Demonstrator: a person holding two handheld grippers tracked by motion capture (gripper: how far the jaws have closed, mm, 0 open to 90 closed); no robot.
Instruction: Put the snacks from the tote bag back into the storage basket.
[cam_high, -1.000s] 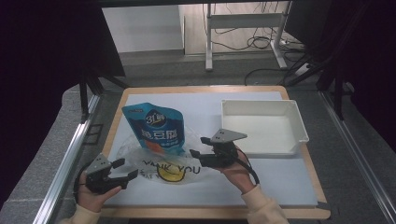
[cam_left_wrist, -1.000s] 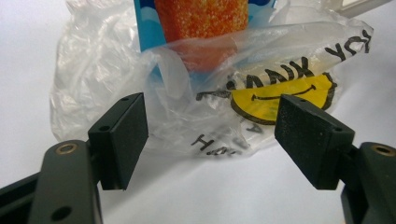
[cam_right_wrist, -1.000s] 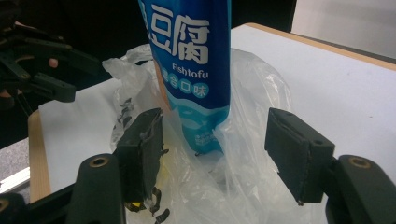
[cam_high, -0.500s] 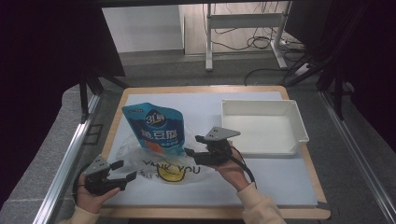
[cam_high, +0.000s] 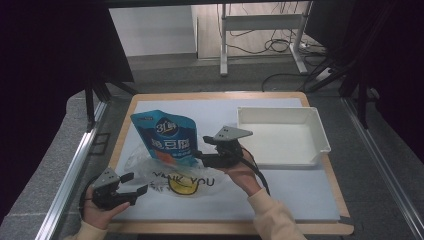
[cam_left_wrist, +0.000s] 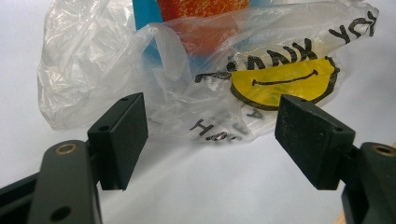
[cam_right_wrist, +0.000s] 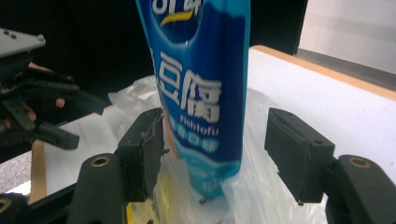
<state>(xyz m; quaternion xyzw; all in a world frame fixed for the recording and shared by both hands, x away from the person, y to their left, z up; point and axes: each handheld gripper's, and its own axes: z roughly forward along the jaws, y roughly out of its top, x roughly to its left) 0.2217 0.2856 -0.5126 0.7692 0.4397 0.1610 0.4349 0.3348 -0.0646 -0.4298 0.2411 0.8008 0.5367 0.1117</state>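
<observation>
Right tool (cam_high: 206, 152) has edged leftward over the last second, jaws wide apart and empty, now straddling the upright blue tofu pouch (cam_high: 166, 136) on the white surface (cam_high: 280, 190); a grip looks imminent. Left tool (cam_high: 134, 190) waits open beside the clear smiley plastic bag (cam_high: 175, 180)

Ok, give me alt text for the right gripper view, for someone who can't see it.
A tall blue snack pouch with white lettering stands between the right gripper's two open black jaws, its base in a crumpled clear plastic bag on the white table surface. At far left, the left gripper is held in a hand.
</observation>
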